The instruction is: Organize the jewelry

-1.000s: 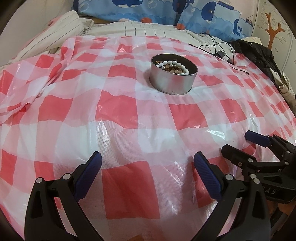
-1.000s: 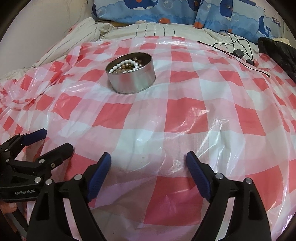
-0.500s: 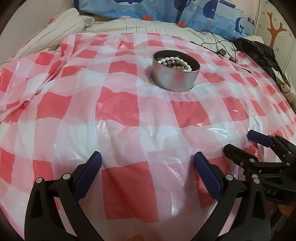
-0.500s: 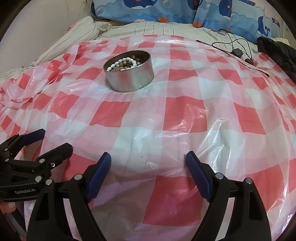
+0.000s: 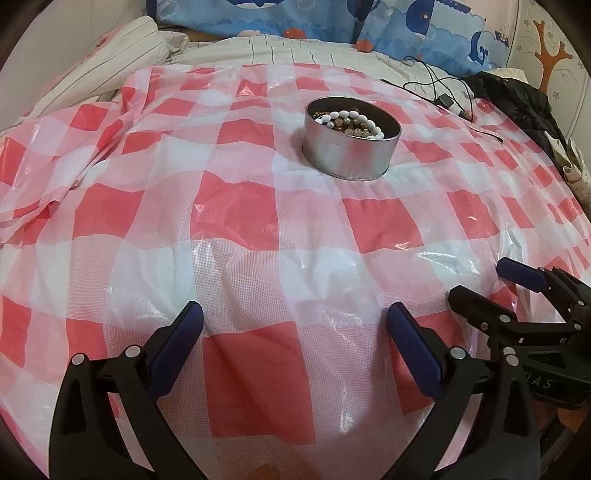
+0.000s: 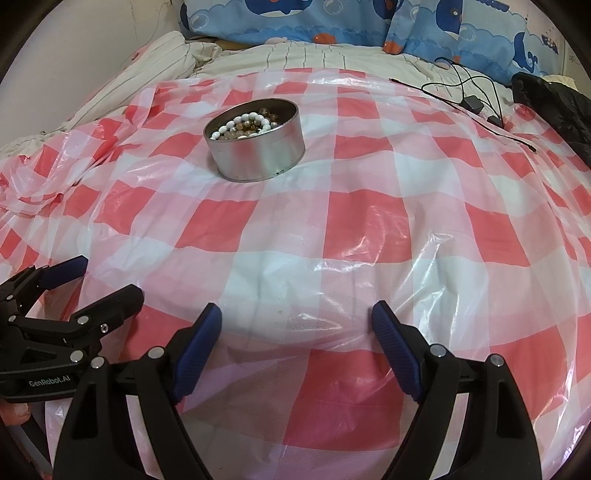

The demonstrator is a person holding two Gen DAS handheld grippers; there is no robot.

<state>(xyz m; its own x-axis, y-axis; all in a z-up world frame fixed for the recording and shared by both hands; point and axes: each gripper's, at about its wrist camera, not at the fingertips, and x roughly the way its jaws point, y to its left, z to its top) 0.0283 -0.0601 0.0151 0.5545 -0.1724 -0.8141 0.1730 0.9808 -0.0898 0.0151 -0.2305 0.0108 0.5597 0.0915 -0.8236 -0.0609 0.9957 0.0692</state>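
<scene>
- We see the round metal tin [image 5: 351,153] upright on the red-and-white checked plastic sheet [image 5: 236,229], well ahead of both grippers, toward the far half of the sheet.
- Inside the tin: bead bracelets [image 5: 352,122], white beads on top w/ brownish/amber ones mixed in; they lie below or about level w/ the rim, can't tell which.
- Our left gripper [image 5: 295,321] sits low at the near edge of the sheet, fingers spread wide, nothing between them, only bare sheet.
- From the left wrist cam the tin is ahead and a bit right of the gap's centre line, well apart from the blue pads [image 5: 177,347].
- Our right gripper [image 6: 297,321] is also low at the near edge, fingers spread wide, nothing pinched.
- From the right wrist cam the tin [image 6: 255,144] is ahead and to the left, beyond the left-hand finger, well apart from the pads [image 6: 393,350]; bracelets [image 6: 245,125] visible in it.
- The 2 grippers are side by side: the right one shows at the left cam's right edge [image 5: 476,282], the left one at the right cam's left edge [image 6: 110,275]; both spread there too.
- Beyond the sheet: striped bedding [image 6: 295,55], blue whale-print pillows [image 6: 332,18], a black cable w/ adapter [image 6: 469,98] at far right, a dark garment [image 5: 517,103] beside it.
</scene>
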